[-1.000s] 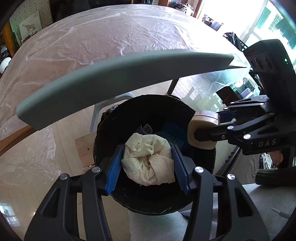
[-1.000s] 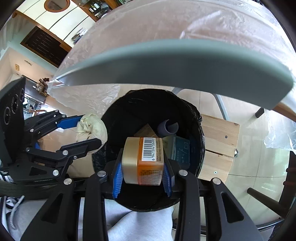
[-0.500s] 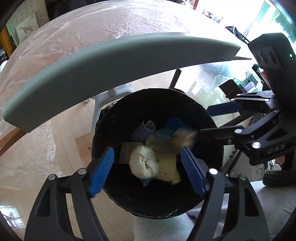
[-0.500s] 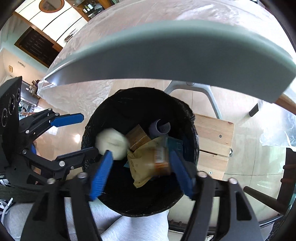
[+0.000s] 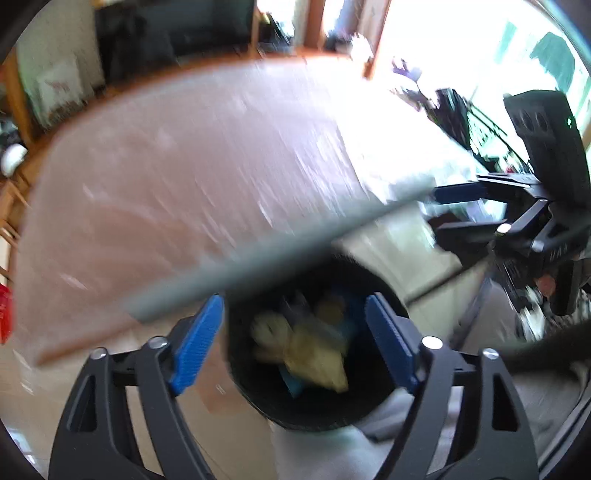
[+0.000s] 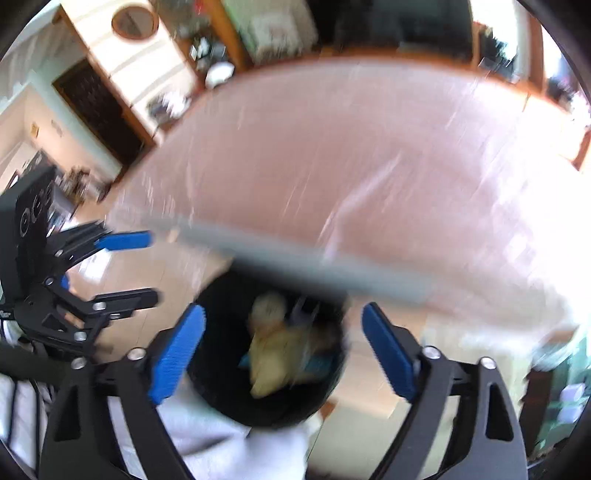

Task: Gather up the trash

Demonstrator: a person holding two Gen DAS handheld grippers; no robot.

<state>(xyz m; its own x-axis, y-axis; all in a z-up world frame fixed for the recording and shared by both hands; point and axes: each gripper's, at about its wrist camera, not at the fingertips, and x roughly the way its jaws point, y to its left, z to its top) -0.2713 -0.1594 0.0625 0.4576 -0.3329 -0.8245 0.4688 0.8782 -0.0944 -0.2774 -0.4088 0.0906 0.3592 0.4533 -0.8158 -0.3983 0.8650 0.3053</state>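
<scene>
Trash, a crumpled cream paper wad and yellowish wrapper, lies inside the round black bin below my 2 tools, left tool and right tool, whose jaws have just been opening and stand wide and empty; I risk clipping the plastic-covered worktop's grey edge overhead.

Plastic-covered table, grey edge; round wall clock.

Motion blur smears the trash inside the black bin, whose far rim the table edge hides.

Trash in bin; bin under table edge.
</scene>
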